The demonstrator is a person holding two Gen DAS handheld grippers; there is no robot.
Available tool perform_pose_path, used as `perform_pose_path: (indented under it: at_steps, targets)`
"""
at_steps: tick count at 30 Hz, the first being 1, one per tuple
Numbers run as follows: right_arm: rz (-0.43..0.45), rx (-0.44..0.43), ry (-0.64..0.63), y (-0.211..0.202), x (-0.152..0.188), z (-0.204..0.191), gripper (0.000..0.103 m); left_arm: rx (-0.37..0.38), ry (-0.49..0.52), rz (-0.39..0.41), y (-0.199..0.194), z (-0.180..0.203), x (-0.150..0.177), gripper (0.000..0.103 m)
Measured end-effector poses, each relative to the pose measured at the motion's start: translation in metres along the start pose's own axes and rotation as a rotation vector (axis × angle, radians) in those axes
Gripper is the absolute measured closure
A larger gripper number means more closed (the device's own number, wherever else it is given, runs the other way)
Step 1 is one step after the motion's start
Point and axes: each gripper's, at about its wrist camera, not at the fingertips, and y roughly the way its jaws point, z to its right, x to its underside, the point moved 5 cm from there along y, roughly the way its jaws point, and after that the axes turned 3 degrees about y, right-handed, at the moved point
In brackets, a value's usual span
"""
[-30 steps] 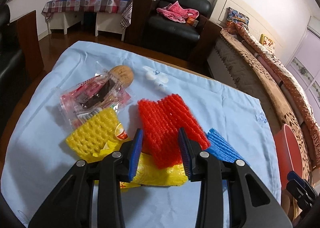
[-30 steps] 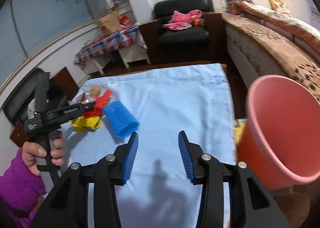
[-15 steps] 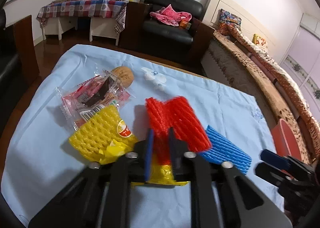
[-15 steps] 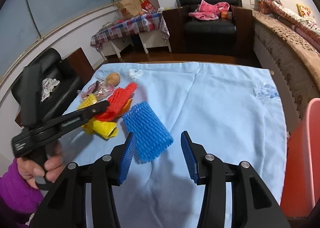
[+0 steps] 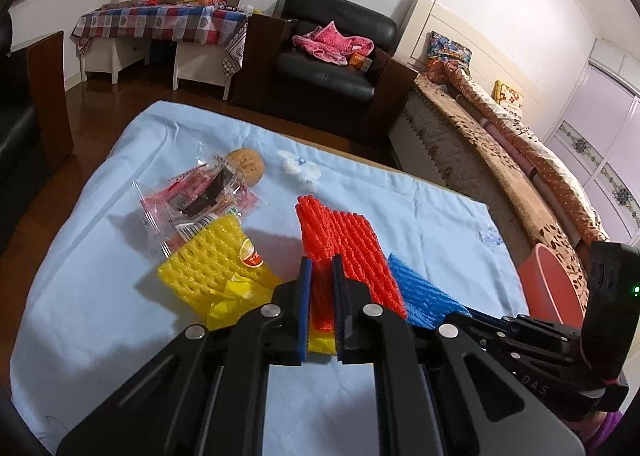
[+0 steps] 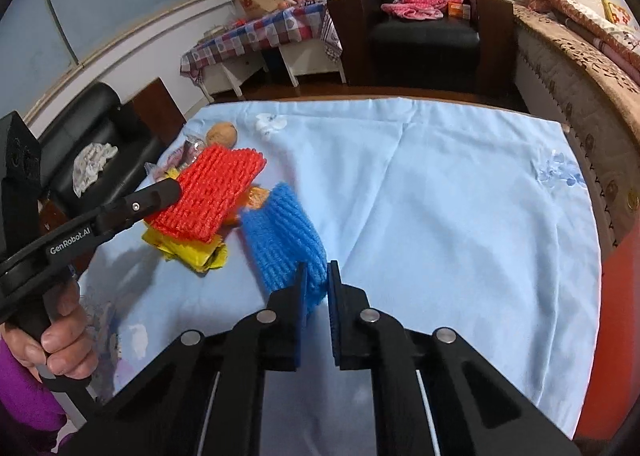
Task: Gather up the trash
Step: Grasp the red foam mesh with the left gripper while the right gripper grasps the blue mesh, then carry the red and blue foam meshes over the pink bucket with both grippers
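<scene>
The left gripper (image 5: 321, 270) pinches the near end of the red foam net (image 5: 344, 240), lifted off the blue cloth (image 6: 440, 196) that covers the table. The right gripper (image 6: 317, 272) has just closed its jaws and now squeezes the near end of the blue foam net (image 6: 280, 232), which lies near the middle of the cloth. A yellow foam net (image 5: 208, 264) and yellow wrapper (image 5: 236, 296) lie toward the cloth's left edge, with a clear snack bag (image 5: 196, 200) and a walnut (image 5: 245, 165) (brown, wrinkled) behind them. A red bucket (image 5: 550, 288) stands just off the right edge.
</scene>
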Motion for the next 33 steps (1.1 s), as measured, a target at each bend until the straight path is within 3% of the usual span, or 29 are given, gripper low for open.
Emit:
perform_pose_path:
  at_steps: [16,33]
  targets:
    - [0.154,0.000,0.103,-0.090,0.007,0.034,0.095,0.053,0.055,0.032,-0.027,0.043,-0.003,0.094]
    - [0.307,0.149,0.273,-0.177,0.041,0.114,0.094,0.165,0.200,0.011,-0.020,0.140,0.005,0.094]
